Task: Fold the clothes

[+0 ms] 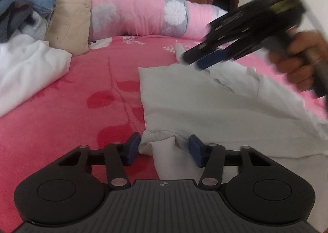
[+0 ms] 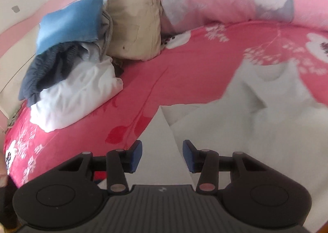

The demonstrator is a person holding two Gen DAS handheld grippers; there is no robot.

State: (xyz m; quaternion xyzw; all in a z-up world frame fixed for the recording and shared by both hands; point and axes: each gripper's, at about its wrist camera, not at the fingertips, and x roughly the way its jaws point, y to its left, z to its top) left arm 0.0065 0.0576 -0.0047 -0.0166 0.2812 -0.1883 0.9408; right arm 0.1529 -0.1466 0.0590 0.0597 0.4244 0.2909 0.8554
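Two grippers: left gripper point(image 1: 164, 148) is straddling a bunched corner of the white cotton garment point(image 1: 215, 106) lying on the pink floral bedsheet point(image 1: 61, 114), jaws half-open, not pinching.
Right gripper point(image 2: 162, 156): half-open, hovering over cloth, holding nothing.
Risk: corner is likely slipping free, spoiling the fold.

Left gripper point(image 1: 164, 147): matte black body, ribbed dark grey centre plate bearing small cross-in-circle mark, round embossed disc on each flank at 4 and 8 o'clock. Black linkage bars, silvery-pink pivot pins, dark blue pads point(image 1: 133, 147) on fingertips. Right gripper point(image 2: 162, 154): same build, same blue pads, same pins. Seen from left wrist at 2 o'clock: right gripper point(image 1: 196, 61) blurred, black, blue-tipped, green light on top block, orange band behind. Hand point(image 1: 297, 65) around dark grip, no sleeve visible
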